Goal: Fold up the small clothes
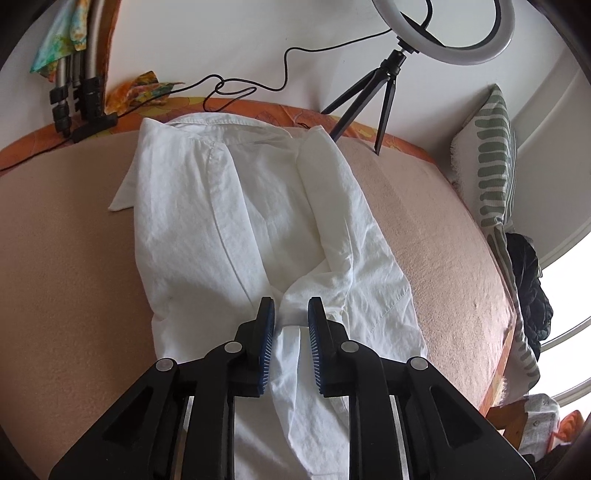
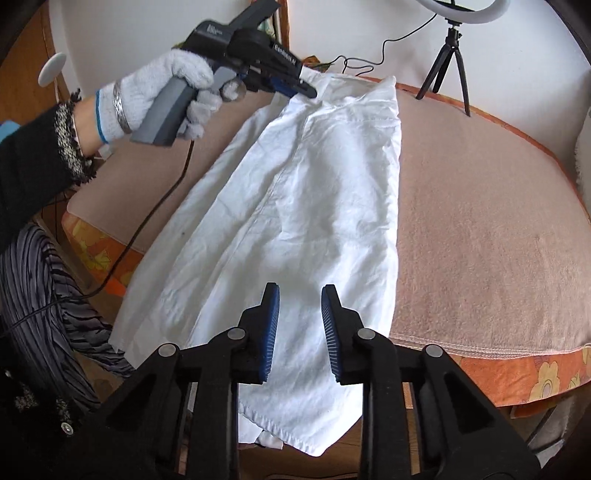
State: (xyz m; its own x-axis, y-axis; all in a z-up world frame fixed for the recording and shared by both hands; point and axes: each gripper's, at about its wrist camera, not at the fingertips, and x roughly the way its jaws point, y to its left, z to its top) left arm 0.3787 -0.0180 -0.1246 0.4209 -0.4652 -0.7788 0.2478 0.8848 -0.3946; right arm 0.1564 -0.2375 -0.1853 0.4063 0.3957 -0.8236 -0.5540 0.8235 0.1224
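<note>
A white shirt [image 1: 229, 221] lies spread on a pink blanket [image 1: 424, 221], one sleeve folded across its front. In the left wrist view my left gripper [image 1: 291, 306] stands over the near end of that sleeve. Its blue pads are apart, and the sleeve cloth runs loosely through the gap. The right wrist view shows the same shirt [image 2: 314, 192] from its hem end, with the hem hanging over the blanket's [image 2: 480, 221] near edge. My right gripper [image 2: 300, 291] hovers open above the hem with nothing pinched. A gloved hand [image 2: 159, 92] holds the left gripper [image 2: 308, 92] at the shirt's far end.
A ring light [image 1: 443, 29] on a black tripod [image 1: 369, 107] stands at the back, its cable trailing along the wall. A striped pillow [image 1: 491, 158] and a dark garment [image 1: 528, 280] lie at the right edge. A power strip [image 1: 88, 125] sits back left.
</note>
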